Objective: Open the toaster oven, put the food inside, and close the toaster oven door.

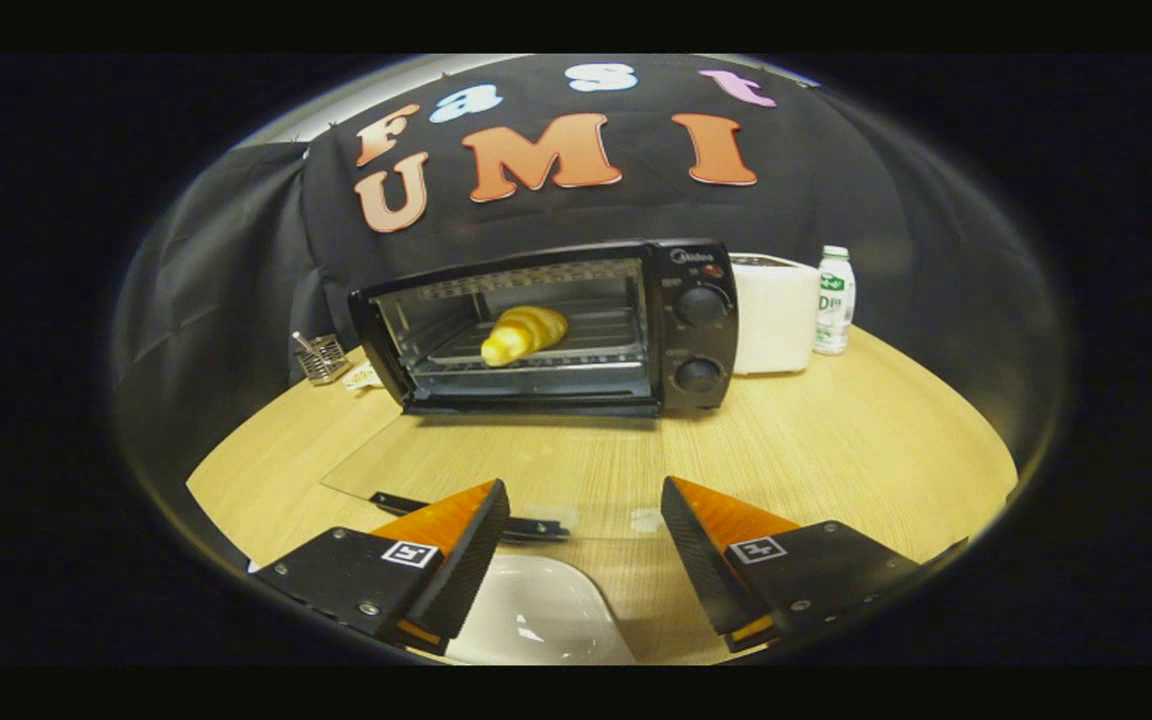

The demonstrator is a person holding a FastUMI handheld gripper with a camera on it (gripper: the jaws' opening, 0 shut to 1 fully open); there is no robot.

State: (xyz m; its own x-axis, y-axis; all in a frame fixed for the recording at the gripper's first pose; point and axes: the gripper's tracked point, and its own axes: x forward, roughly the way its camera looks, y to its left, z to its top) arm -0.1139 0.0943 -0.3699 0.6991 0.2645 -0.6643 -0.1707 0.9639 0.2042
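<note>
One bread roll (pixel 524 334) sits on the rack inside the toaster oven (pixel 546 325), far past my jaws. I see the gripper (pixel 584 545) wide apart, holding nothing. Its glass door (pixel 496 470) lies flat open on the bench (pixel 836 450), just ahead of the fingers. Below them is a white plate (pixel 536 610).

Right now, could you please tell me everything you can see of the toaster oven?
The toaster oven is a black box with two round knobs stacked on its right panel. Its glass door is folded down flat over the wooden table, its dark handle just ahead of the open, empty gripper. A golden croissant lies on the wire rack inside. A white appliance stands close beside its right side.
</note>
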